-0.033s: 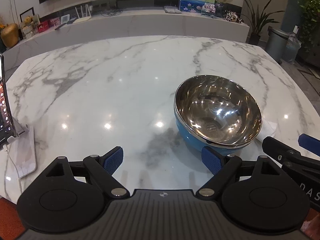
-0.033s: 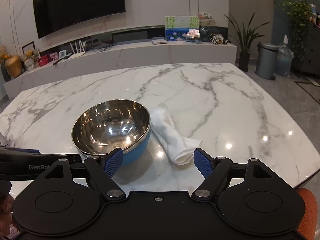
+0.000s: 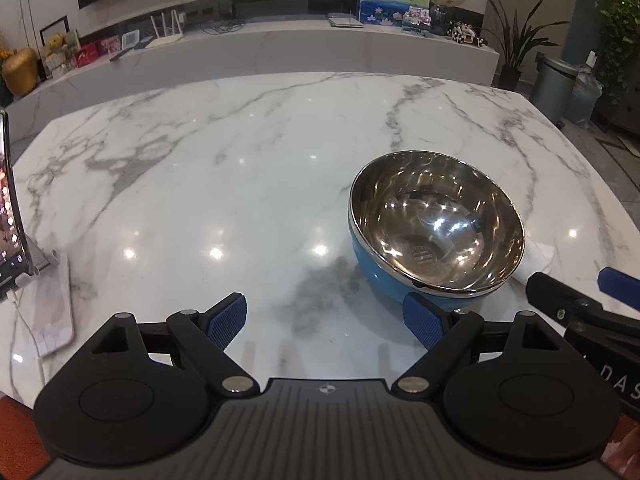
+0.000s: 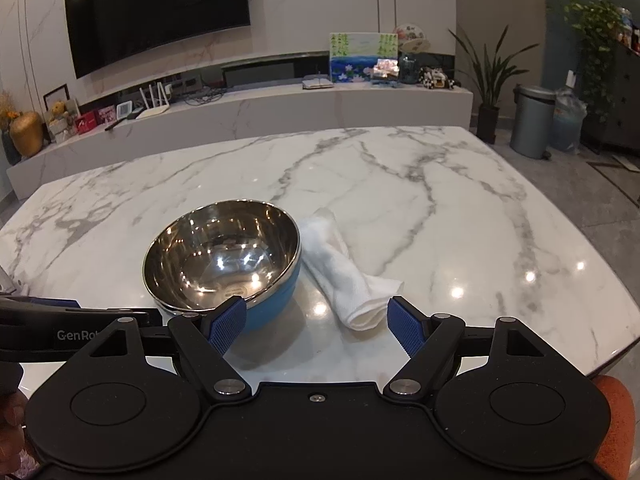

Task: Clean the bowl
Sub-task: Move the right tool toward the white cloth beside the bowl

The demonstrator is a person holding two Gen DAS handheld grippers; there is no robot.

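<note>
1. Nothing has moved since the earlier frames; bowl, cloth and both grippers sit exactly as they did.
2. Hidden or cut off: from the left wrist view the bowl covers nearly all of the cloth, so only a white corner shows past the bowl's right rim; the right gripper enters there as a black arm and one blue pad, clipped by the frame edge; a phone on a stand far left of the bowl is also cropped; the stamp in the bowl's base is too small to read.
3. The bowl, steel inside and blue outside, stands on the marble table near its front edge; it is just beyond the right finger of the left gripper, whose pads are spread wide with nothing between them.
4. In the right wrist view the bowl lies ahead of the left finger of the right gripper; those fingers are also wide apart and hold nothing.
5. The bowl's mouth faces up, tilted slightly; the folded white cloth touches the bowl's right side, its long axis running from beside the bowl's far rim toward the right gripper, its rolled end lying just ahead of the gap between the fingers.
</note>
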